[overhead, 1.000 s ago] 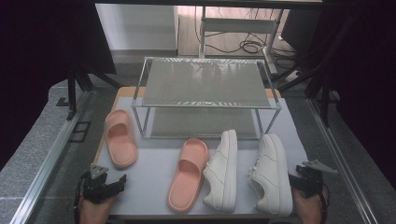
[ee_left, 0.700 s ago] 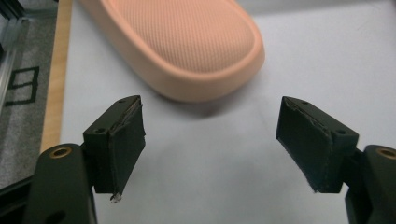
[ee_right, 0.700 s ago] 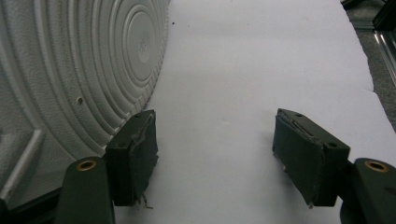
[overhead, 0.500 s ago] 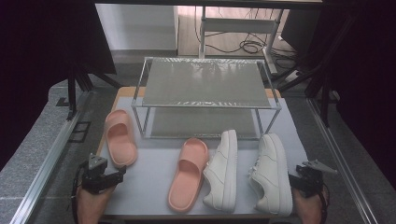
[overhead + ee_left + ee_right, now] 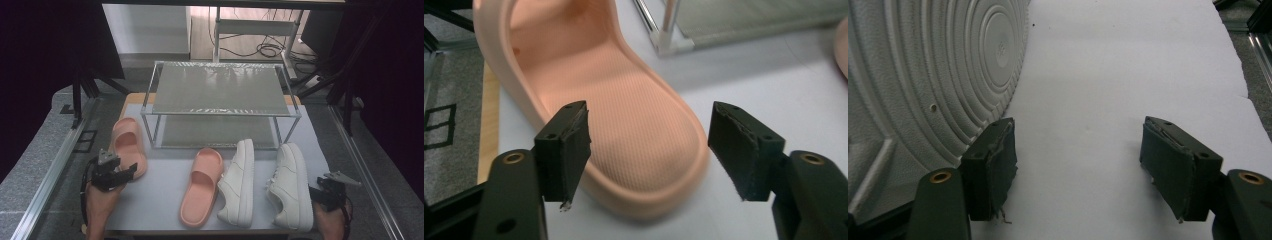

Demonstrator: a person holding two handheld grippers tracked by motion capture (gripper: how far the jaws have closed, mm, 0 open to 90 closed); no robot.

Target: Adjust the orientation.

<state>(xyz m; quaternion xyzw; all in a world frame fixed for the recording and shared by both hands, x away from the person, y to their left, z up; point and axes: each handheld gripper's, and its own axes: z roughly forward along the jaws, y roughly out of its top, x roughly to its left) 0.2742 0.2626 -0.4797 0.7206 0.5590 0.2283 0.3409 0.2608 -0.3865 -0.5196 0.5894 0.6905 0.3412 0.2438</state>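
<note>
A pink slipper [image 5: 127, 145] lies at the left of the white mat, and its heel [image 5: 624, 115] fills the space ahead of my left gripper [image 5: 649, 150]. That gripper [image 5: 127, 171] is open at the heel end. Its jaws have just been closing, with the heel between and under them, and the pads are clear of it. A second pink slipper [image 5: 202, 185] lies mid-mat beside two white sneakers [image 5: 239, 182] [image 5: 291, 185]. My right gripper [image 5: 322, 191] stands open just right of the outer sneaker, whose ribbed sole [image 5: 923, 75] is beside the left jaw. Nothing sits between its jaws [image 5: 1078, 165].
A two-tier metal rack with mesh shelves [image 5: 220, 100] stands at the back of the mat; one of its legs [image 5: 666, 30] is just beyond the left slipper. Aluminium rails [image 5: 50, 170] run along both table sides. Bare white mat [image 5: 1128, 75] lies ahead of the right gripper.
My left gripper has moved forward and up to the left slipper's heel, and its jaws stand narrower. The right gripper, slippers and sneakers have stayed put.
</note>
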